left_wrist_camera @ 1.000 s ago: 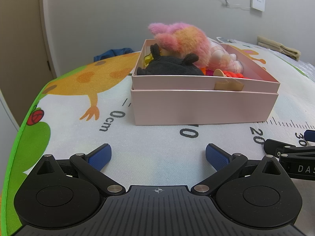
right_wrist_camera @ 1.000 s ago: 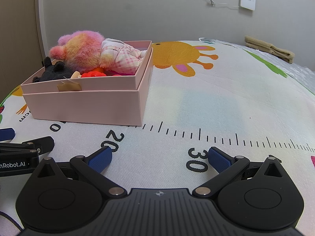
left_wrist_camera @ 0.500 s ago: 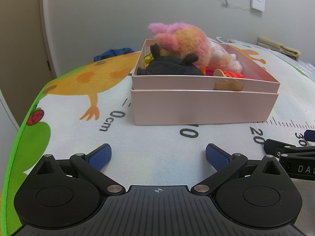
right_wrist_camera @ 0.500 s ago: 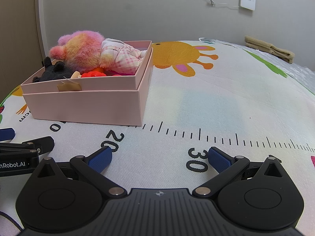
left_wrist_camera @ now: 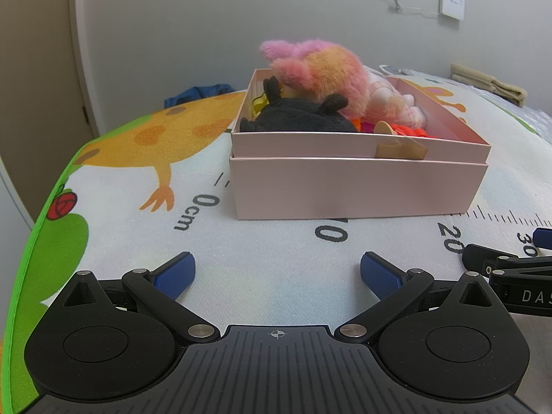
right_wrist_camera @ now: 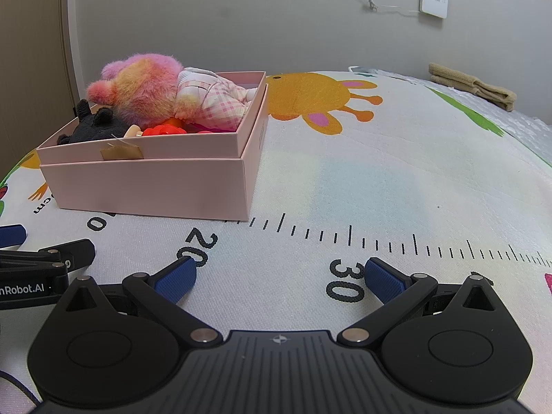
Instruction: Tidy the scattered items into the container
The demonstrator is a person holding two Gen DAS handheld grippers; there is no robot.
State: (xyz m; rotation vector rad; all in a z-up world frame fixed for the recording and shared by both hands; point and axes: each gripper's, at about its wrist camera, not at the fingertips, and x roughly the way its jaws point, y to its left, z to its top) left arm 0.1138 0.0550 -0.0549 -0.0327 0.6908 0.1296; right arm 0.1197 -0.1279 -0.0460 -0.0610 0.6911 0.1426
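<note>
Room: I see a grey wall at the top of both views, and a printed play mat (right_wrist_camera: 345,172) with a ruler scale filling the rest.
Change: nothing has changed over the last second; both views match the earlier ones, with both grippers resting low on the mat.
Meaning: I judge the tidying done or paused, since no loose item shows on the mat.
Pink box (left_wrist_camera: 358,186): centre of the left view, left of centre in the right view.
Contents: pink-orange plush (right_wrist_camera: 138,93), black plush (left_wrist_camera: 296,117), a doll in a checked dress (right_wrist_camera: 214,103), orange-red bits.
Left gripper (left_wrist_camera: 276,272): fingers apart, empty, box well ahead of them.
Right gripper (right_wrist_camera: 279,276): fingers apart, empty, box up and to the left.
</note>
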